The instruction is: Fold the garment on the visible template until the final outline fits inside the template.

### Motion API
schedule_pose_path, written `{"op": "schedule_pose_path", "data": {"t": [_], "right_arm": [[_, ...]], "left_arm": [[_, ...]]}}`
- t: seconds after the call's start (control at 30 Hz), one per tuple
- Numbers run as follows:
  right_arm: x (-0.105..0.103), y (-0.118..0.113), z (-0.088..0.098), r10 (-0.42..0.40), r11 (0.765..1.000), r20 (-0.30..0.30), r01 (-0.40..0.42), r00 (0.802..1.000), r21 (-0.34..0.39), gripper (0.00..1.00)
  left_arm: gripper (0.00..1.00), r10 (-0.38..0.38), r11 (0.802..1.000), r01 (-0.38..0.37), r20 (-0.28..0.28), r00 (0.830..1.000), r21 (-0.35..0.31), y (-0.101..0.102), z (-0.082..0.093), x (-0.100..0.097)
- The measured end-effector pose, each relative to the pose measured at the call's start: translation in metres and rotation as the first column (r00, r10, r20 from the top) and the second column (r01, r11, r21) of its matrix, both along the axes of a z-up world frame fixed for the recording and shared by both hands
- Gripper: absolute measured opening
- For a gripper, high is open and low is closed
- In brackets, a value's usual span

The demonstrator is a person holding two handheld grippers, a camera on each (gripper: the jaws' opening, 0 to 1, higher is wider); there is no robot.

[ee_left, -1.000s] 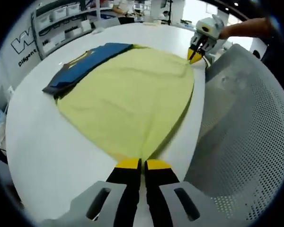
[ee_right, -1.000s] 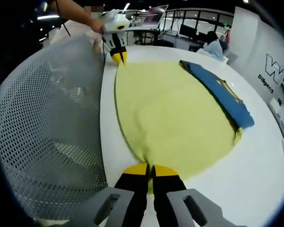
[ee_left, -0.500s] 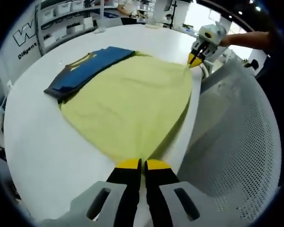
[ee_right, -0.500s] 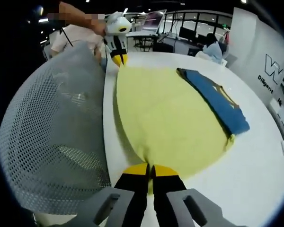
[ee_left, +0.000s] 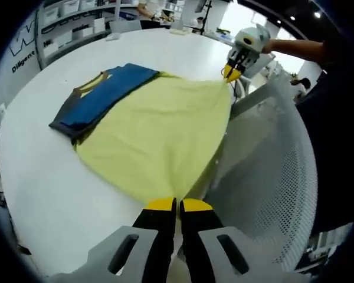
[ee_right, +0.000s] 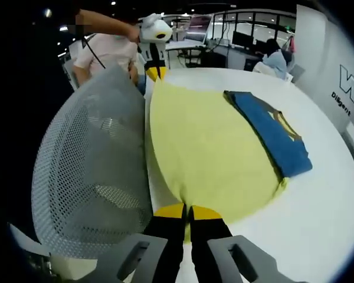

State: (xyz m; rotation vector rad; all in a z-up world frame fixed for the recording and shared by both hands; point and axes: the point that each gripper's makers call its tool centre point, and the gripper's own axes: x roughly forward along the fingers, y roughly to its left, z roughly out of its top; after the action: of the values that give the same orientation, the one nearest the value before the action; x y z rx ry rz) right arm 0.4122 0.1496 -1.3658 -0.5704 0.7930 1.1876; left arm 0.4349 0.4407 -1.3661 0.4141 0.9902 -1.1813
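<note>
Both views looking low from desk [ee_left: 41, 177] edge, facing each other along it, sharing yellow cloth [ee_left: 159, 135] between.

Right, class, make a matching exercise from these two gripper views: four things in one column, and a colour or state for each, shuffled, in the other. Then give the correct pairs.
Things
1. yellow sheet
2. blue garment
3. mesh chair back
4. left gripper

Colour or state
A. grey and perforated, beside the table edge
B. folded, lying along the far edge of the sheet
C. spread wide on the white table, one edge pinched at both ends
D. jaws shut on a near corner of the cloth

Pairs: 1-C, 2-B, 3-A, 4-D
</note>
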Motion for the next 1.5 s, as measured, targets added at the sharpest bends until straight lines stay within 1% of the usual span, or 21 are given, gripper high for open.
{"op": "schedule_pose_path", "data": {"t": [0.07,0.13,0.33,0.53,0.7,0.8,0.87,1.03,1.17,1.33,1.4,1.43,1.5], "right_arm": [[-0.002,0.001,0.005,0.015,1.0,-0.014,-0.015,1.0,-0.003,0.0],[-0.002,0.001,0.009,0.024,1.0,-0.013,-0.024,1.0,-0.001,0.0],[0.002,0.004,0.023,0.045,0.999,-0.016,-0.045,0.999,-0.003,0.0],[0.016,0.004,0.038,0.051,0.999,0.012,-0.051,0.999,-0.004,0.0],[0.031,0.004,0.049,0.047,0.999,0.039,-0.047,0.998,-0.001,0.0],[0.042,0.002,0.053,0.038,0.999,0.053,-0.038,0.998,-0.008,0.0],[0.047,0.002,0.056,0.032,0.999,0.063,-0.031,0.998,-0.007,0.0],[0.072,0.001,0.063,-0.017,1.0,0.093,0.016,0.996,0.007,0.0],[0.091,0.0,0.068,-0.043,0.999,0.11,0.043,0.993,0.005,0.0],[0.116,0.0,0.075,-0.069,0.998,0.157,0.07,0.985,0.001,0.0],[0.125,0.0,0.077,-0.083,0.997,0.165,0.083,0.983,0.005,0.0],[0.128,0.0,0.078,-0.089,0.996,0.169,0.089,0.982,0.005,0.0],[0.137,-0.001,0.081,-0.101,0.995,0.176,0.101,0.979,0.009,0.0]], "left_arm": [[0.01,-0.012,1.0,0.012,-0.013,1.0,-0.007,0.0,0.006,-0.002],[0.01,-0.023,1.0,0.023,-0.018,1.0,-0.008,0.001,0.011,-0.003],[0.01,-0.038,0.999,0.037,-0.018,0.999,-0.023,-0.002,0.026,0.004],[0.01,-0.04,0.998,0.041,0.014,0.999,-0.045,-0.005,0.041,0.022],[0.01,-0.015,0.998,0.016,0.027,1.0,-0.067,-0.008,0.053,0.042],[0.01,0.007,0.996,-0.004,0.04,0.999,-0.086,-0.006,0.059,0.057],[0.01,0.018,0.996,-0.014,0.043,0.999,-0.09,-0.004,0.061,0.064],[0.01,0.047,0.994,-0.041,0.055,0.997,-0.102,0.0,0.064,0.084],[0.0,0.071,0.992,-0.063,0.072,0.995,-0.111,0.0,0.066,0.099],[0.0,0.084,0.991,-0.072,0.109,0.99,-0.114,-0.001,0.068,0.116],[0.0,0.095,0.99,-0.08,0.128,0.987,-0.116,-0.002,0.071,0.126],[0.0,0.116,0.988,-0.098,0.153,0.981,-0.123,-0.002,0.074,0.135],[0.0,0.131,0.985,-0.111,0.155,0.979,-0.129,-0.002,0.076,0.143]]}}
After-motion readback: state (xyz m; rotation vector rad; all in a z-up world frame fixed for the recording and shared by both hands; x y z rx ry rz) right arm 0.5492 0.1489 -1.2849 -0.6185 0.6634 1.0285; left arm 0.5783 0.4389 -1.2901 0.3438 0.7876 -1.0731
